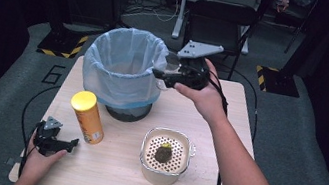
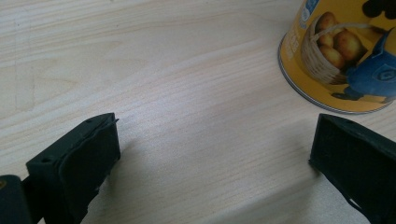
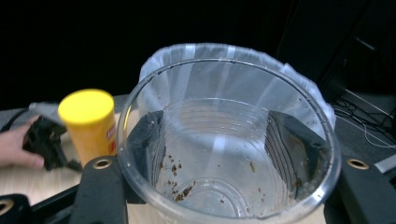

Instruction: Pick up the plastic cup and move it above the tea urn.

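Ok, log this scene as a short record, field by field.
right gripper: shut on clear plastic cup, held beside the bin rim
cup contents: a few brown crumbs on the inside wall
bin: lined with a pale blue bag, standing on the table
left gripper: open, resting low on the table near the yellow chip can
strainer bowl: cream, holds a dark clump with a yellow bit on top

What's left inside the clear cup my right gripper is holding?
Inside the clear cup, brown crumbs cling to the wall and bottom; otherwise it looks empty. The right gripper jaws cover parts of its sides.
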### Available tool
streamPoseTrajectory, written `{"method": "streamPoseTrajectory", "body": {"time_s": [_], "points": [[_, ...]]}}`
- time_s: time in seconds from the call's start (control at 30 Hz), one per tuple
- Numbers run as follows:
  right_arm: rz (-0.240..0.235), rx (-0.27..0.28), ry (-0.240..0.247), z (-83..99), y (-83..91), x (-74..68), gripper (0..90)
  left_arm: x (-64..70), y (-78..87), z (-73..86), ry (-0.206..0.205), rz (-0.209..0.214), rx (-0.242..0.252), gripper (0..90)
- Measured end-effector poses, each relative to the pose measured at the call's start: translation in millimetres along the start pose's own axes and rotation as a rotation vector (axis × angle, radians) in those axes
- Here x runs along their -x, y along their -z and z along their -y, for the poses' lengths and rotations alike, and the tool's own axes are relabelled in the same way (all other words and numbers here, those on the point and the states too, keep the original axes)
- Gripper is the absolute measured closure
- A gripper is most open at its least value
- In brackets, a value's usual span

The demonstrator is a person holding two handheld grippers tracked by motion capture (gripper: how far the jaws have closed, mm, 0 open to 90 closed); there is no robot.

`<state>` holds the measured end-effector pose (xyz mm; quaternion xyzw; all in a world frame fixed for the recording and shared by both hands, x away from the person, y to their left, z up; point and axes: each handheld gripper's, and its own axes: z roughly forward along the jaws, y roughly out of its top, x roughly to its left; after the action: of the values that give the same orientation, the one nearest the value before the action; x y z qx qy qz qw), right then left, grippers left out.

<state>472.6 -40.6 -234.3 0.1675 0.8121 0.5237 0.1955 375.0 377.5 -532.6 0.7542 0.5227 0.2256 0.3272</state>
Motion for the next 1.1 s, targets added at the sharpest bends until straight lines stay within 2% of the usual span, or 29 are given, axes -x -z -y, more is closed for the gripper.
{"method": "streamPoseTrajectory", "body": {"time_s": [0.07,0.13,0.3,0.4,0.43,0.57,0.83,0.9,0.97,1.1], "points": [[0.008,-0.003,-0.001,-9.7,-6.9,0.9,38.1,1.1,-0.3,0.3,0.016,0.006,0.002,1.2],[0.008,-0.002,-0.011,-17.6,-12.7,1.0,38.2,0.1,0.0,0.0,0.001,0.000,0.000,1.3],[0.009,0.010,-0.031,-30.4,-24.4,3.5,38.2,0.0,0.1,0.0,0.000,0.001,0.000,1.2],[0.026,0.005,-0.034,-38.0,-31.9,7.0,38.1,0.1,-0.1,0.1,0.001,0.001,0.003,1.2],[0.026,0.005,-0.039,-40.1,-34.4,8.2,38.1,-0.7,1.6,-0.8,-0.003,0.011,-0.021,1.2],[0.046,0.012,-0.038,-47.2,-46.4,12.3,37.7,-0.7,1.6,-0.8,-0.003,0.012,-0.020,1.2],[0.072,-0.015,-0.038,-49.2,-73.3,16.1,37.1,-0.7,1.6,-0.8,-0.003,0.012,-0.019,1.3],[0.080,-0.015,-0.053,-47.9,-79.0,16.8,36.5,-0.6,1.6,-0.8,-0.003,0.012,-0.019,1.2],[0.095,-0.014,-0.062,-45.9,-85.7,17.3,35.1,0.4,0.9,-0.1,0.007,0.009,-0.009,1.4],[0.125,-0.013,-0.050,-45.3,-96.1,15.7,33.9,0.6,0.8,0.2,0.003,-0.001,-0.002,1.7]]}}
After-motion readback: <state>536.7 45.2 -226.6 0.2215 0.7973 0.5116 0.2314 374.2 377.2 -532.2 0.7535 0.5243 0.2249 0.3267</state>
